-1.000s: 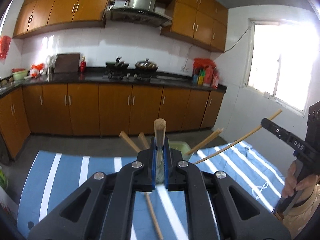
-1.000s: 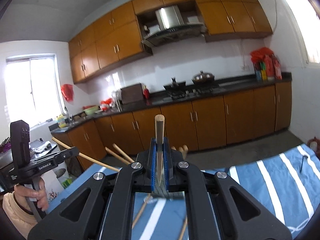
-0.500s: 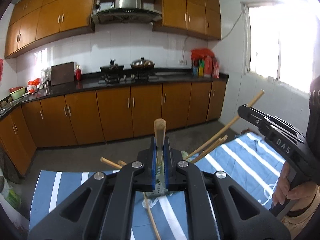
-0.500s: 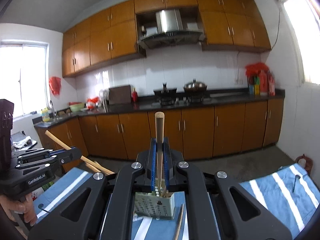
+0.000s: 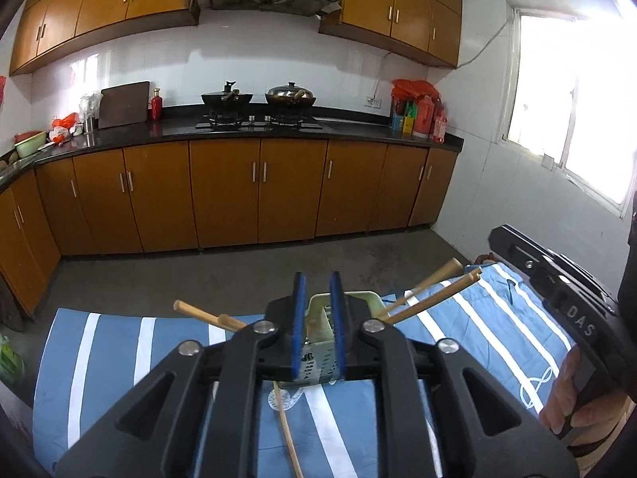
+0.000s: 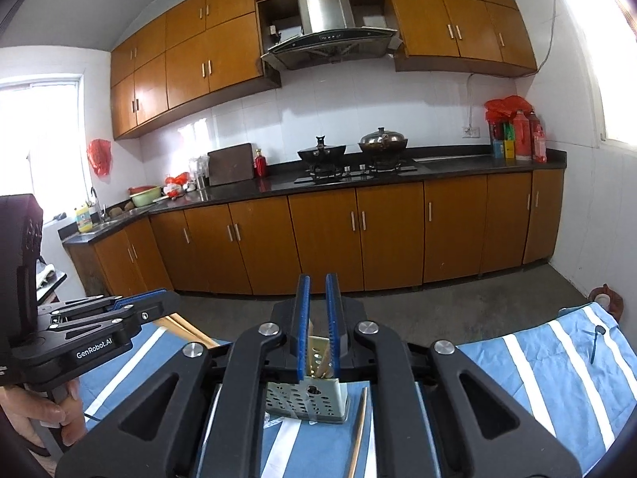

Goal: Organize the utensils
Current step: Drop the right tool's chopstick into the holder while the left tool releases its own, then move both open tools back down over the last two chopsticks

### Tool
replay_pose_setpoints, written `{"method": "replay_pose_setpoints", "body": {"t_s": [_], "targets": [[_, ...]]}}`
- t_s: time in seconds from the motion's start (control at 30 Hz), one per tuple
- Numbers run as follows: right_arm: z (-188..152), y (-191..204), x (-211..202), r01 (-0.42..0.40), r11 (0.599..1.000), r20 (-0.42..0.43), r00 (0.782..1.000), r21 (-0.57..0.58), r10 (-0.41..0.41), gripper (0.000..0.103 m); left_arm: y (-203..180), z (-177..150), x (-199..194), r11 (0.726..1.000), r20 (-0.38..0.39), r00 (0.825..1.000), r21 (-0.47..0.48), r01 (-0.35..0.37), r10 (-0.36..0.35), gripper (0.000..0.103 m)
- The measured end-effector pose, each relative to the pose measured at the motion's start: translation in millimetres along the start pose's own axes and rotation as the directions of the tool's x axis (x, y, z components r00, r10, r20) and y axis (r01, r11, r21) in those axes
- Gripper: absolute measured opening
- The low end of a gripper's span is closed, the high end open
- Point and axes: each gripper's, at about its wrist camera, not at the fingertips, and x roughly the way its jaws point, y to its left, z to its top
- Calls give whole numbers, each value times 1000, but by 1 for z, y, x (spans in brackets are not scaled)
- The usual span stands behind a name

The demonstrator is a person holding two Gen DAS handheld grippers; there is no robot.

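Observation:
A pale green perforated utensil holder [image 5: 318, 362] stands on the blue striped cloth [image 5: 119, 358]; it also shows in the right wrist view [image 6: 306, 398]. Wooden sticks lean out of it to the right [image 5: 430, 298] and left [image 5: 207, 314]. My left gripper [image 5: 317, 286] is slightly open and empty right above the holder. My right gripper [image 6: 316, 290] is slightly open and empty above the holder too. One chopstick [image 5: 286, 430] lies loose on the cloth in front of the holder, also seen in the right wrist view [image 6: 358, 426].
The right gripper's body [image 5: 565, 302] sits at the right of the left wrist view, and the left gripper's body [image 6: 79, 330] at the left of the right wrist view. Kitchen cabinets [image 5: 258, 195] and bare floor lie beyond the table.
Both grippers held a wooden stick upright in their jaws before. Now both jaws have parted and the sticks stand in the holder. Both cameras have tilted down towards the holder.

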Motion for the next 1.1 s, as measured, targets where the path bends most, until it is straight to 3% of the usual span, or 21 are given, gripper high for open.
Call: {"method": "replay_pose_setpoints", "body": {"t_s": [0.07,0.23,0.4,0.53,0.63,0.73,0.93,1.1], "targets": [[1,-1,-7,4,1000,20,1000,7,-4,24,2,0,-4,1000,16,1000,-15,8,-7,19],[-2,-11,-28,40,999,49,998,27,-41,25,11,-5,-31,999,73,997,-41,10,-7,20],[-39,-41,-32,117,991,-39,993,59,-115,25,25,-38,-57,999,80,996,-37,-38,41,22],[-96,-66,-9,158,984,-223,965,86,-135,25,43,-81,-47,996,-16,997,-55,-70,69,22],[-149,-66,17,124,986,-383,921,112,-72,25,55,-112,-24,993,-120,990,-81,-88,78,22],[-183,-53,34,86,989,-470,882,119,-20,25,60,-144,3,991,-211,975,-101,-90,67,22],[-211,-28,50,49,994,-526,851,94,8,25,47,-178,34,992,-287,958,-113,-58,23,22],[-219,-17,57,63,998,-536,844,26,-39,22,34,-187,50,991,-321,947,-124,-51,9,26]]}}
